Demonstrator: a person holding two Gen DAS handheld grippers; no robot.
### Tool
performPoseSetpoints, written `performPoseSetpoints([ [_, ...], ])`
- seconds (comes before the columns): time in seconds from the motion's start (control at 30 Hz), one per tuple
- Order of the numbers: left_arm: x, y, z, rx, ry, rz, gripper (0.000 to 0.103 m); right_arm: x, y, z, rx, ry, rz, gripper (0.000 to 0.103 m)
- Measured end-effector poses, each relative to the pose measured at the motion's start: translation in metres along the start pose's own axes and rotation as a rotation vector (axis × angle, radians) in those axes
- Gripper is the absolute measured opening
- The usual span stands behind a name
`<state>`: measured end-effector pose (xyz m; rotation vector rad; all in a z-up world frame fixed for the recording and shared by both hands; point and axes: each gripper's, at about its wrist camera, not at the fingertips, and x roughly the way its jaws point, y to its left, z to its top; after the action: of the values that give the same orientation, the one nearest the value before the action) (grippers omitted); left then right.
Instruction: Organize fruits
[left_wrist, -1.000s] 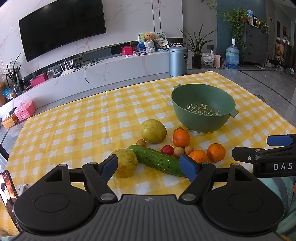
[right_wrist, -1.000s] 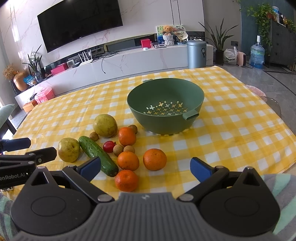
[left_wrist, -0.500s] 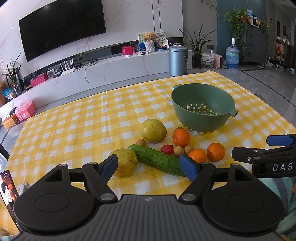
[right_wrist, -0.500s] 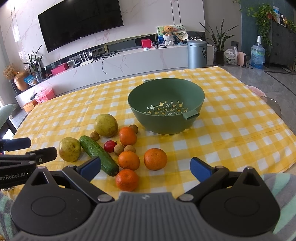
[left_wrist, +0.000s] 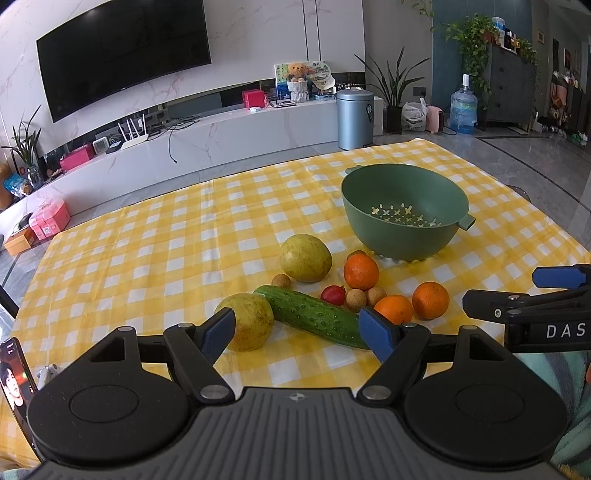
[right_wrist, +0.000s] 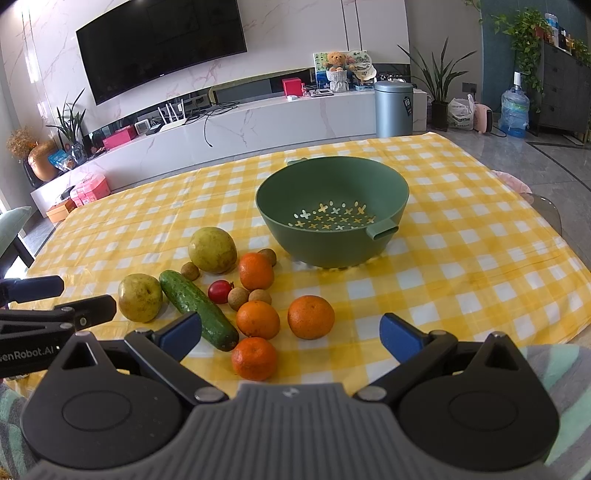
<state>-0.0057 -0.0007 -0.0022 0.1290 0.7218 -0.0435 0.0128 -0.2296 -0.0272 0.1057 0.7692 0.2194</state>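
Left gripper (left_wrist: 297, 328) jaws spread, empty | right gripper (right_wrist: 291, 334) likewise, nearest orange (right_wrist: 254, 358) just ahead, left of centre | cucumber (right_wrist: 197, 309) before left jaws — long axis diagonal, near end rightward | colander (right_wrist: 332, 210) beyond, seemingly empty | versus earlier frames — fruit unmoved, both grippers nearly static.

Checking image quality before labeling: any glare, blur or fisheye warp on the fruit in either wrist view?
Left wrist view: sharp, no motion blur; daylight, soft shadows under the cucumber and green colander; strong barrel warp bends the TV and the tablecloth edges. Right wrist view: equally sharp; small highlights on the oranges, no washout; window glare at far left edge only.
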Motion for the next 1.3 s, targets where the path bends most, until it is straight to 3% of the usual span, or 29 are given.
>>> performPoseSetpoints([
  [1.13,0.003,0.000,-0.001,0.002,0.037,-0.029,0.089,-0.003,-0.001,0.000,-0.004,-0.011,-0.007,0.099],
  [1.2,0.007,0.006,0.000,-0.002,0.050,-0.060,0.088,-0.001,0.001,0.000,-0.017,-0.019,-0.006,0.099],
  [1.3,0.015,0.019,0.002,-0.043,0.077,-0.114,0.071,0.003,0.003,0.000,-0.031,-0.038,0.017,0.099],
])
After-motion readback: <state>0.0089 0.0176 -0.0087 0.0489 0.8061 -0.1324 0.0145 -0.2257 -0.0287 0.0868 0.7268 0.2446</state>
